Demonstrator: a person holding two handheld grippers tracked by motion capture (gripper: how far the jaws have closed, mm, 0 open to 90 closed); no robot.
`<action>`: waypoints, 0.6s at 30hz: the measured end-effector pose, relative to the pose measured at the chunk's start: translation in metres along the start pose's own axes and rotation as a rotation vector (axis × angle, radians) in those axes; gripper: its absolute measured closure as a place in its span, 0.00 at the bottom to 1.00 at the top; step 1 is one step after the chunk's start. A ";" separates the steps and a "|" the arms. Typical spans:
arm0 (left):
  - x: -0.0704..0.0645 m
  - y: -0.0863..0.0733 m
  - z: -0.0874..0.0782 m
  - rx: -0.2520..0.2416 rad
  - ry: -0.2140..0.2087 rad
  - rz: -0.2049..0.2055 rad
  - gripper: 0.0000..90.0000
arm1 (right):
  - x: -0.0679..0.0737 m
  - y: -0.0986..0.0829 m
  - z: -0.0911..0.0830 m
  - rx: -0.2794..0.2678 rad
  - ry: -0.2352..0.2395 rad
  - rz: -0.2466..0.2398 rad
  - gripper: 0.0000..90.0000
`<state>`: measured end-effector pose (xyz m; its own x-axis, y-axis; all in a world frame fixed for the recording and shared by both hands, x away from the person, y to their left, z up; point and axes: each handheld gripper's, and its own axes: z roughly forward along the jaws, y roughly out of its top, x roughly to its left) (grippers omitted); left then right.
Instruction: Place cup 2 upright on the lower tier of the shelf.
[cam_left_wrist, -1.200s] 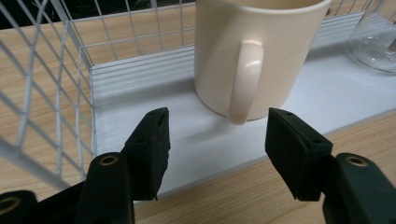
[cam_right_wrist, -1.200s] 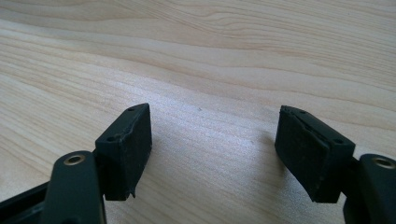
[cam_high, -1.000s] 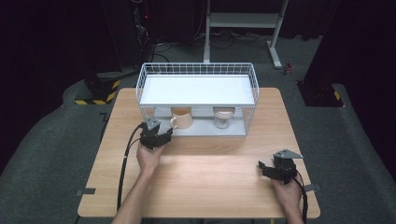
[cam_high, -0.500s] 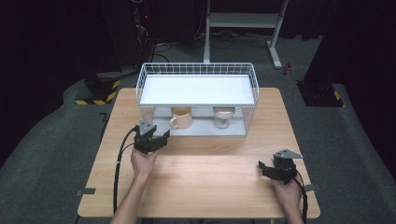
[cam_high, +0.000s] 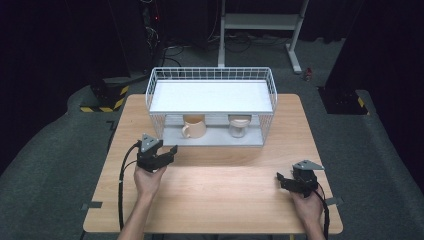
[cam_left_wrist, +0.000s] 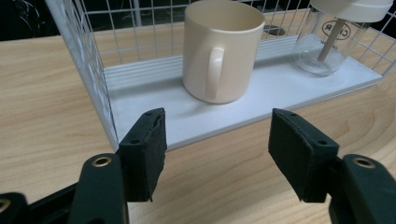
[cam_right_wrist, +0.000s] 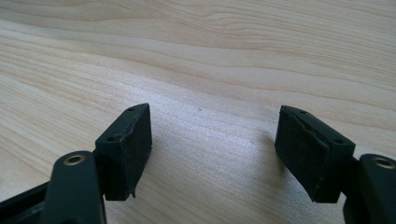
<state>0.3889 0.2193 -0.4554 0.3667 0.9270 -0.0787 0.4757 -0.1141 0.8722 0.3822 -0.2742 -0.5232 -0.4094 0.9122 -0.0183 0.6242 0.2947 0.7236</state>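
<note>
The left gripper (cam_left_wrist: 217, 156) has its two black padded fingers (cam_left_wrist: 147, 149) spread wide and grasping nothing; they hover over the wood just in front of the white wire shelf rack (cam_high: 210, 102). In the left gripper view, the cream ceramic mug (cam_left_wrist: 222, 49) stands upright beyond the gap between the fingers, its handle turned toward them, well short of touching either pad. The mug sits on the rack's white lower tray (cam_left_wrist: 261, 95), toward the rack's left end, under the rack's flat white upper deck as seen in the high view. To the mug's right on the same tray stands a clear glass jar with a pale lid (cam_left_wrist: 338, 35), apart from the mug. In the high view the left gripper (cam_high: 167, 154) lies in front of the rack's left corner, held from behind by the person's left hand (cam_high: 148, 181), with a black cable trailing back from it. The right gripper (cam_right_wrist: 215, 149) also has its fingers (cam_right_wrist: 128, 147) released and wide apart, empty, low over bare wood; in the high view it (cam_high: 286, 179) sits well away from the rack, toward the front right of the light wooden tabletop (cam_high: 215, 200). The rack stands at the far middle of that tabletop. Around the tabletop is grey carpet, and beyond the rack a dark room with a white metal stand (cam_high: 260, 22) and a block with yellow-and-black striping (cam_high: 105, 102) on the floor to the rack's left.
</note>
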 end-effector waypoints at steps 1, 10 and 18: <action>0.001 -0.001 -0.001 0.002 -0.003 -0.004 0.41 | 0.000 0.000 0.000 0.000 0.000 0.000 0.31; 0.001 -0.006 -0.015 0.002 -0.015 0.000 0.40 | 0.000 0.000 0.000 0.000 0.000 0.001 0.31; 0.001 -0.010 -0.024 0.006 -0.032 -0.001 0.38 | 0.000 0.000 0.000 0.000 0.000 0.001 0.31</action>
<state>0.3653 0.2301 -0.4527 0.3916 0.9152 -0.0947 0.4804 -0.1156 0.8694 0.3822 -0.2742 -0.5232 -0.4085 0.9126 -0.0176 0.6248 0.2936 0.7235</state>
